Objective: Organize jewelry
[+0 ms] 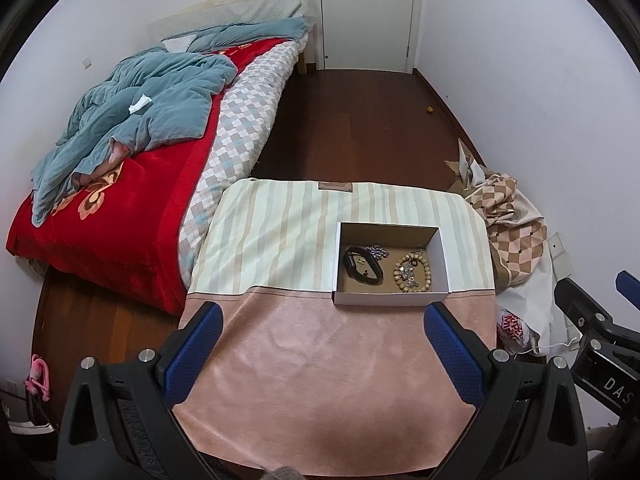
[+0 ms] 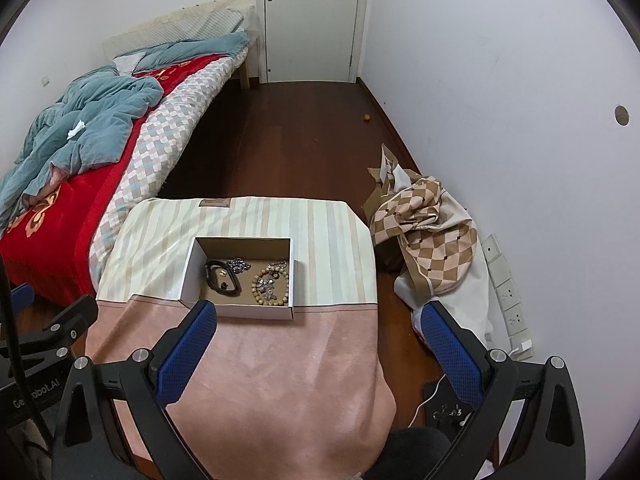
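A white cardboard box (image 1: 384,298) (image 2: 192,264) stands on the cloth-covered table (image 1: 320,360) (image 2: 280,360). In it lie a black wristband (image 1: 362,266) (image 2: 222,278), a dark metal chain (image 1: 378,251) (image 2: 239,265) and a wooden bead bracelet (image 1: 412,272) (image 2: 271,286) with small silver pieces inside its ring. My left gripper (image 1: 322,316) is open and empty, above the pink cloth in front of the box. My right gripper (image 2: 318,316) is open and empty, just right of the box's front edge. The right gripper also shows in the left wrist view (image 1: 600,320).
A bed (image 1: 120,184) with red and blue bedding stands left of the table. A heap of checked fabric (image 2: 432,232) and a power strip (image 2: 508,292) lie on the floor at the right wall. A closed white door (image 2: 312,20) is at the far end.
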The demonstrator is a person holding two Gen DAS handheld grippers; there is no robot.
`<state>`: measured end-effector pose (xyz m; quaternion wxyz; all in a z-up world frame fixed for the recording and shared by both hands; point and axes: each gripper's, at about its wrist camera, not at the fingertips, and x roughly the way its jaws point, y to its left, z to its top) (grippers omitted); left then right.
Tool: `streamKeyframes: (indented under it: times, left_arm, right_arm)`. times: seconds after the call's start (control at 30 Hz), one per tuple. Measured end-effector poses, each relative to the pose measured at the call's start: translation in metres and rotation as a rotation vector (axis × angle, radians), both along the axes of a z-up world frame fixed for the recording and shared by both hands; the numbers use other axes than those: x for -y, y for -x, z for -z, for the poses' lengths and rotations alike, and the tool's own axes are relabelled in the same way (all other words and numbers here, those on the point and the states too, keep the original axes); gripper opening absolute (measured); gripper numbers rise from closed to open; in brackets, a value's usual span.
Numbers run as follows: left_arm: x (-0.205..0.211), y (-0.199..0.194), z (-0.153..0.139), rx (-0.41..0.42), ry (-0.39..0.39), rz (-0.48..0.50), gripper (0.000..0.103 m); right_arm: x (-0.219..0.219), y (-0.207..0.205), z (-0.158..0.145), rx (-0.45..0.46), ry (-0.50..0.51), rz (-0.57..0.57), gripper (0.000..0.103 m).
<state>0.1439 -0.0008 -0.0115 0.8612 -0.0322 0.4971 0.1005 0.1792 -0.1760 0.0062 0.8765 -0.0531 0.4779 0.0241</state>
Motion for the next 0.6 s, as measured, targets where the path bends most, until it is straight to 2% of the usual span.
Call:
streamKeyframes:
  times: [0.6]
  left_arm:
    - [-0.0011, 0.0035, -0.0029, 0.009, -0.001, -0.008, 0.103]
  right_arm:
    - [-0.001, 0.0035, -0.0022, -0.002, 0.0, -0.012, 0.103]
